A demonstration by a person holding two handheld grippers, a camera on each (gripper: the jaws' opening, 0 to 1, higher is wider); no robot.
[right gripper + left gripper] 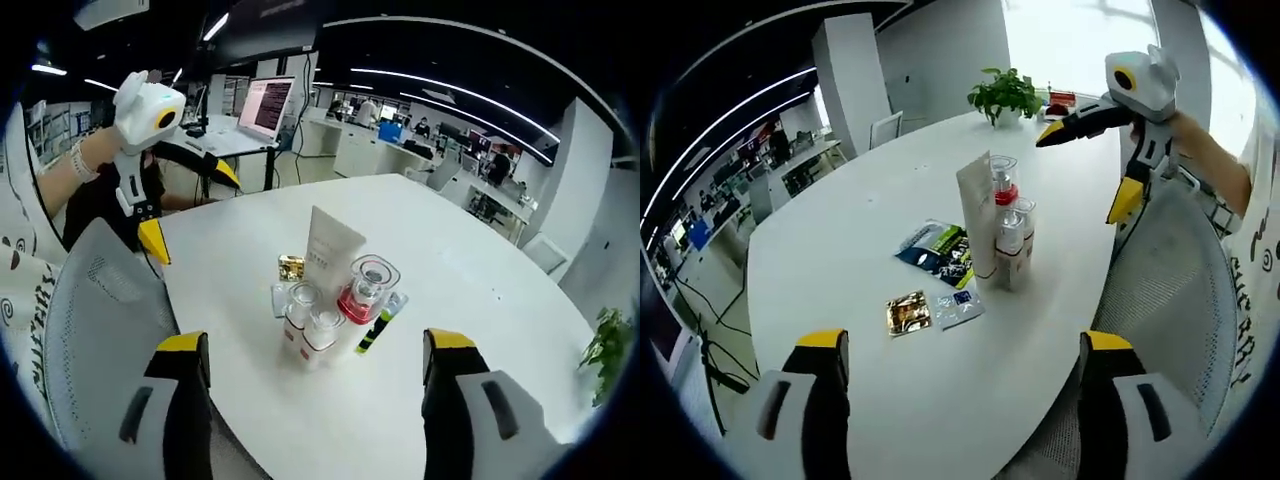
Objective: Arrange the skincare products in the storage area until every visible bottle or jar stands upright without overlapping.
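Observation:
The skincare products stand in a tight cluster on the white table (840, 260): a tall white tube (980, 215) (332, 250), a clear-capped bottle with a red collar (1002, 185) (365, 290), and two small clear-capped bottles (1012, 245) (300, 310), all upright. Flat beside them lie a gold sachet (908, 313) (291, 267), a clear sachet (960, 305) and a dark green packet (938, 250) (378, 325). My left gripper (965, 390) (190, 205) is open and empty, well short of the cluster. My right gripper (320, 390) (1088, 165) is open and empty too, held above the table edge.
A grey mesh chair (1170, 290) (100, 320) stands against the table edge between the grippers. A potted plant (1005, 95) (605, 350) sits at the table's far end. A lit screen (265, 105) and office desks lie beyond.

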